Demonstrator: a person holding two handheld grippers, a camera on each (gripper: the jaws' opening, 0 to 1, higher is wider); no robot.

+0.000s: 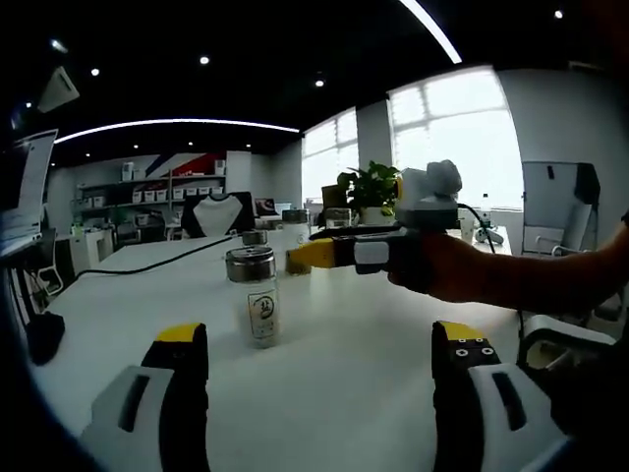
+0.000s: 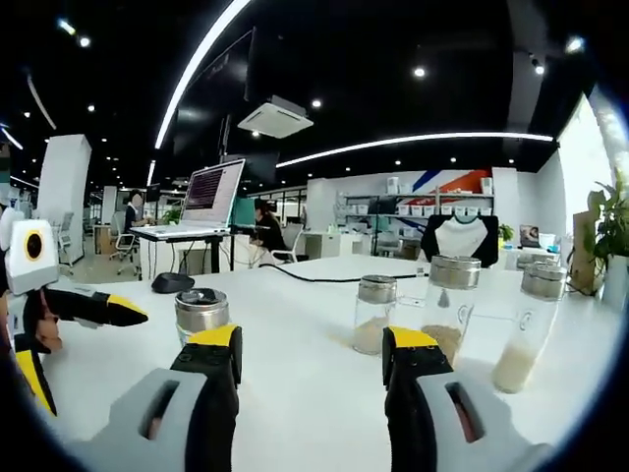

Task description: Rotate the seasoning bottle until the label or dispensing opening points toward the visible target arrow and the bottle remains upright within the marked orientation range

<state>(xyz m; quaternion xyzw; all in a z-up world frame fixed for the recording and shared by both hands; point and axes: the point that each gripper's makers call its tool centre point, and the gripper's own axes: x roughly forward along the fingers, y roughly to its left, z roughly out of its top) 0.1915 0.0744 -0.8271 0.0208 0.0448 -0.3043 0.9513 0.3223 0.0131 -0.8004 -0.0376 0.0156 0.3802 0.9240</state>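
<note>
Left hand-held gripper (image 1: 319,359): I hold it low over the white counter (image 1: 344,393), jaws spread wide, nothing between them.
Seasoning bottle (image 1: 254,295): upright on the counter ahead of my left jaw, metal cap on, label facing me; near-clear, contents hard to tell.
Right hand-held gripper (image 2: 307,369): jaws spread, empty; in the left gripper view it reaches in from the right, my hand (image 1: 442,267) around it, yellow tips near the bottle's cap.
Three glass shakers (image 2: 454,305): upright beyond my right jaw, pale seasoning at the bottom.
Open room: broad bare counter around the bottle; laptop (image 2: 212,197) at the far left edge.
</note>
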